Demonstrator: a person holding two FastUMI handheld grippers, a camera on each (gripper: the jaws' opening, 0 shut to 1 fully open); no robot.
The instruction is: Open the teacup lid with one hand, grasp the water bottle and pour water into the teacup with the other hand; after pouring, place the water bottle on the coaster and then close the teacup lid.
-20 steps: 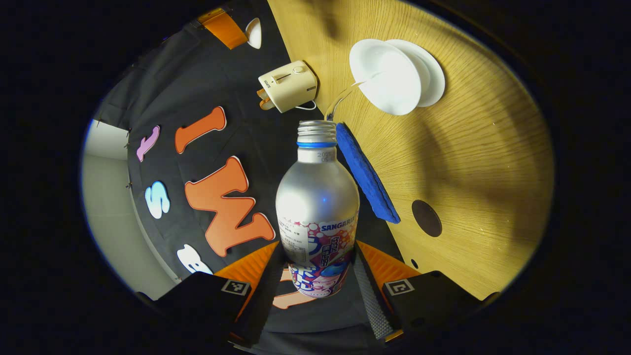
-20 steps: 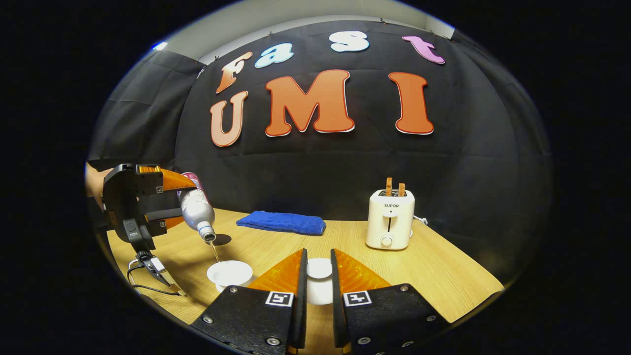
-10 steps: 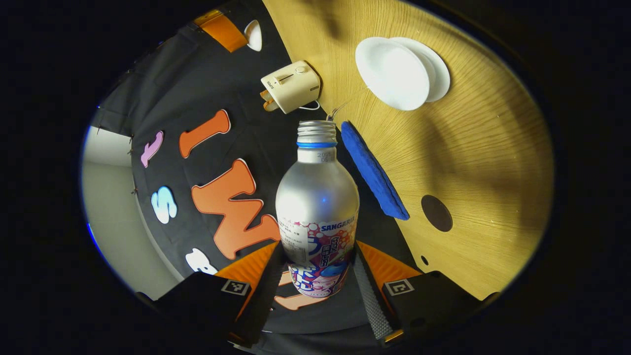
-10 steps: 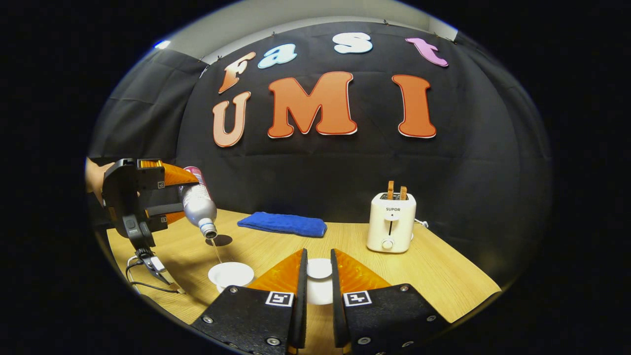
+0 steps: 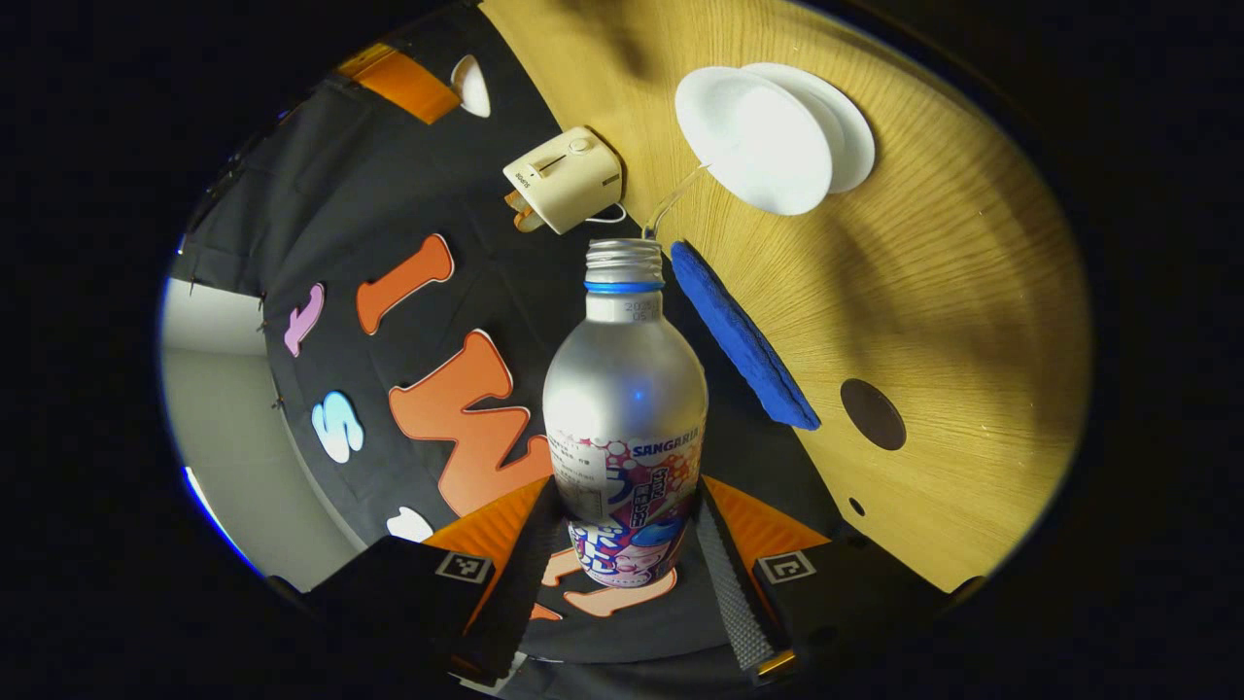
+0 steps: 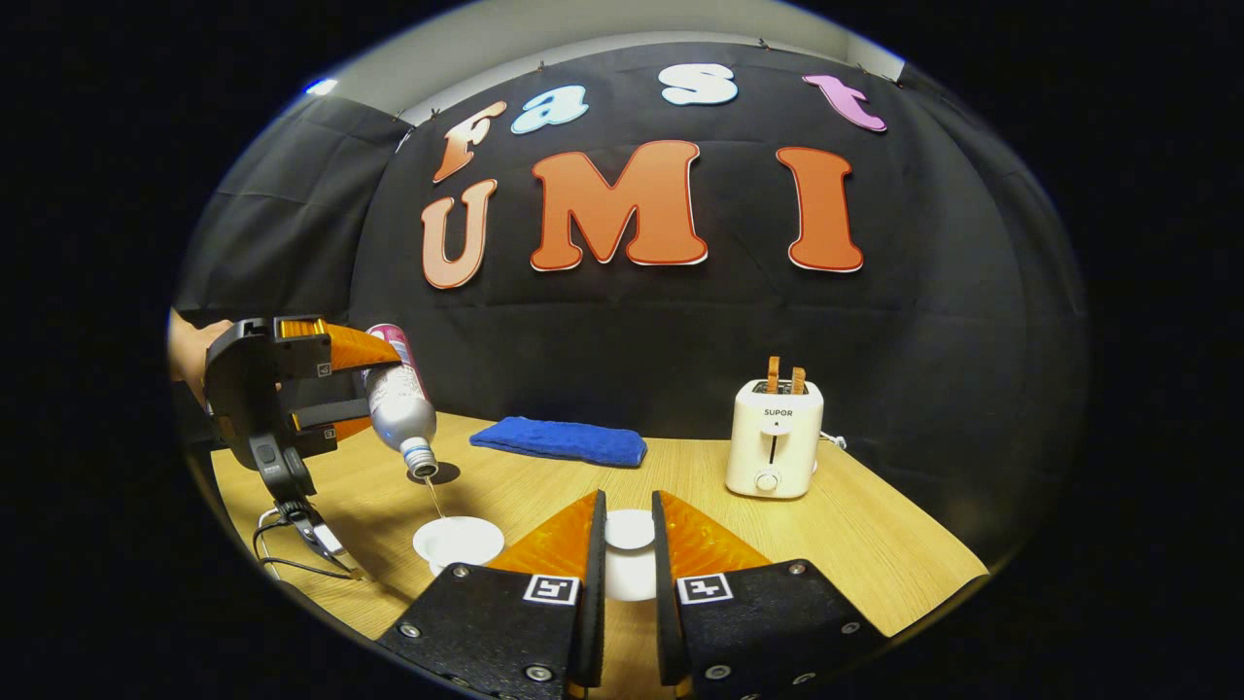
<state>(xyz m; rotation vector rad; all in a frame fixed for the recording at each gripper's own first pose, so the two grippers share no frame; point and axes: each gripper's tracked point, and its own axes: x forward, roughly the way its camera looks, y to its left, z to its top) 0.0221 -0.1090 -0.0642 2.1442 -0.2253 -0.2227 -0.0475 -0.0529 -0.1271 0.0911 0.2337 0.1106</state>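
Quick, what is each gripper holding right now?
Left gripper: shut on the water bottle, tipped over the teacup.
Right gripper: shut on the teacup lid.

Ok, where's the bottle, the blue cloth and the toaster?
water bottle (image 5: 625, 389), left gripper view, on its silver shoulder.
blue cloth (image 6: 559, 439), right gripper view, on the middle of its top.
toaster (image 6: 773, 442), right gripper view, on its front face.

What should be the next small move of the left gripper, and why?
Probably hold the tilt a moment longer. The left gripper is shut on the water bottle, a thin stream falls into the open teacup, and the right gripper holds the lid aside.
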